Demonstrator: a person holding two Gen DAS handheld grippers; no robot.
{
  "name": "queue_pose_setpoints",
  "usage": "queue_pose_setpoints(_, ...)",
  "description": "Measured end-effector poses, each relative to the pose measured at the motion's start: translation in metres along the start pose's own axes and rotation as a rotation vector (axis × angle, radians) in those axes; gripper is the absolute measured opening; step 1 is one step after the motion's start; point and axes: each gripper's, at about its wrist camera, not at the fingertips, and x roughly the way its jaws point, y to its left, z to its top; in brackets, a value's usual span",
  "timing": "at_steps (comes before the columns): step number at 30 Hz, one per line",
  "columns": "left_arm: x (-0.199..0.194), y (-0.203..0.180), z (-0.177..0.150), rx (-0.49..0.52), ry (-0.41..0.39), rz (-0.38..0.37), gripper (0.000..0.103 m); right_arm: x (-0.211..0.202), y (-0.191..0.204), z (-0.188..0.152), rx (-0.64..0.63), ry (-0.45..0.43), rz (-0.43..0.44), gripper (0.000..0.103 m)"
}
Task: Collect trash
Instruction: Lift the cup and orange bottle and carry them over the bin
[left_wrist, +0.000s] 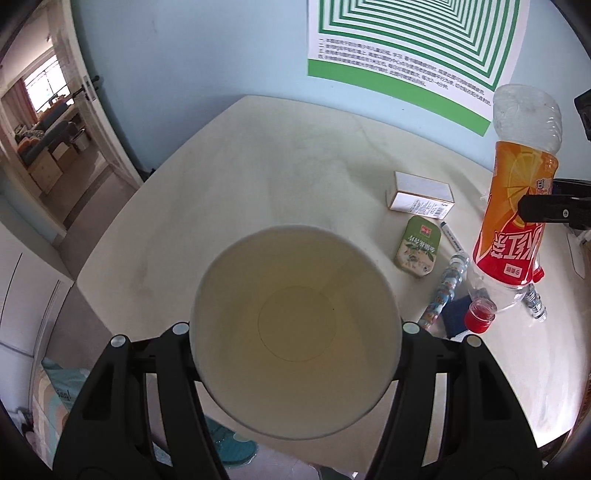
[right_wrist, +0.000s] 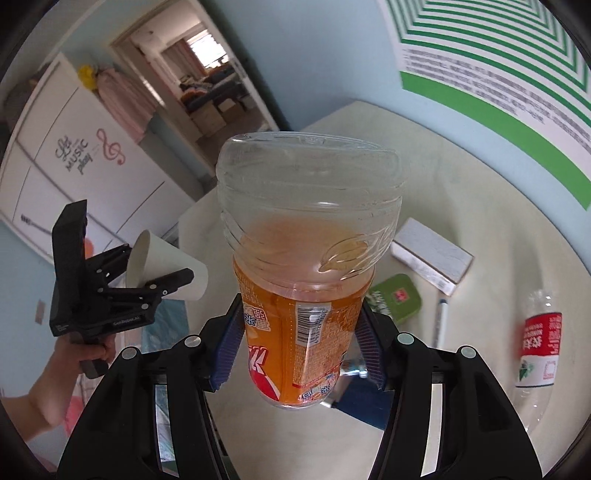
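Both hand-held grippers carry trash clear above the worktop (left_wrist: 280, 155): left (left_wrist: 295, 328) clamps an empty paper cup (left_wrist: 295, 332), right (right_wrist: 299, 343) pinches an upended orange bottle (right_wrist: 299, 277), ready for binning.

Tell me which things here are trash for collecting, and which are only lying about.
Trash:
- paper cup, in left gripper
- orange-label bottle, in right gripper
- red-label bottle on table

Probably lying about:
- white box
- green tin
- pen

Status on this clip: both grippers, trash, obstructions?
Left gripper shut on paper cup. Right gripper shut on orange bottle, inverted. Nothing in the way; clear bottle on table.
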Motion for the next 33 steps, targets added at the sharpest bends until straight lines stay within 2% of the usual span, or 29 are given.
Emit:
queue_pose_setpoints(8, -0.05, 0.092, -0.084, -0.204, 0.014, 0.15, 0.06, 0.063, 0.121, 0.005, -0.226, 0.128, 0.161, 0.057)
queue_pose_setpoints(15, -0.084, 0.166, -0.166, -0.387, 0.057, 0.254, 0.06, 0.133, 0.234, -0.019, -0.397, 0.257, 0.285, 0.057)
queue_pose_setpoints(20, -0.09, 0.208, -0.224, -0.518, 0.107, 0.3, 0.06, 0.186, 0.293, -0.041, -0.467, 0.352, 0.359, 0.057)
queue_pose_setpoints(22, -0.086, 0.223, -0.245, -0.568, 0.132, 0.306, 0.061, 0.211, 0.311, -0.051, -0.477, 0.397, 0.383, 0.057)
queue_pose_setpoints(27, -0.055, 0.251, -0.299, -0.656, 0.201, 0.293, 0.061, 0.28, 0.355, -0.083, -0.511, 0.489, 0.377, 0.057)
queue_pose_setpoints(30, -0.035, 0.268, -0.336, -0.695, 0.235, 0.252, 0.061, 0.326, 0.376, -0.109, -0.529, 0.538, 0.368, 0.057)
queue_pose_setpoints(33, 0.002, 0.285, -0.37, -0.76, 0.264, 0.187, 0.061, 0.367, 0.394, -0.135, -0.556, 0.579, 0.331, 0.057)
